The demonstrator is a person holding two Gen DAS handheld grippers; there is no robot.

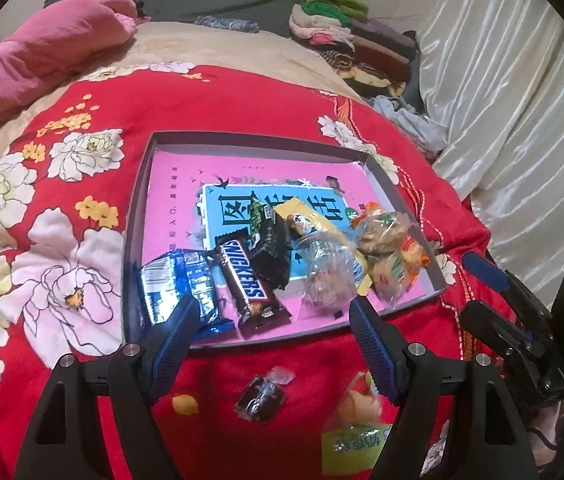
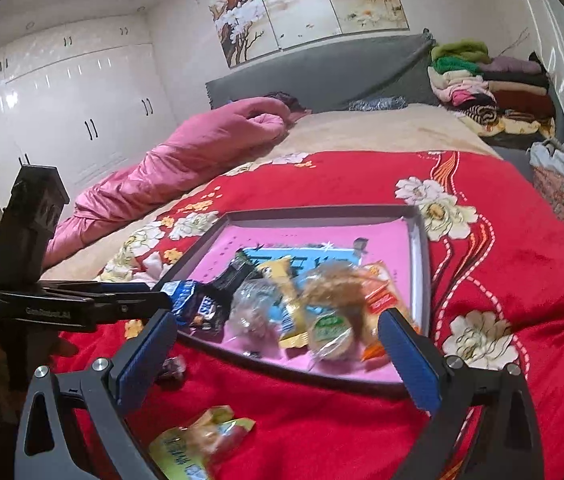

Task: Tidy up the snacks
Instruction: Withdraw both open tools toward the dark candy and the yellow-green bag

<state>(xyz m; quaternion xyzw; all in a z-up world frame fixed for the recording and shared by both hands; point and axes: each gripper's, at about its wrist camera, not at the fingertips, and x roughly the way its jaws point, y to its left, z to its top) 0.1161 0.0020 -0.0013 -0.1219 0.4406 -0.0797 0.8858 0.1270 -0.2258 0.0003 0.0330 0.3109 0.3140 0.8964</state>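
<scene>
- Bed (image 2: 521, 280) draped in a red flowered blanket (image 1: 242, 112), beige sheet (image 2: 381, 128) showing beyond it.
- Shallow grey box lid (image 1: 242, 138) with pink lining, flat on the blanket's middle, holding a heap of wrapped snacks.
- Just outside the lid's near rim: dark wrapped candy (image 1: 260, 396), small yellow sweet (image 1: 185, 404), yellow-green snack packet (image 2: 202, 444).
- Beyond the lid, to its left: rolled pink quilt (image 1: 42, 52).
- Beyond the lid, to its right, by the headboard: stack of folded clothes (image 2: 493, 88).
</scene>
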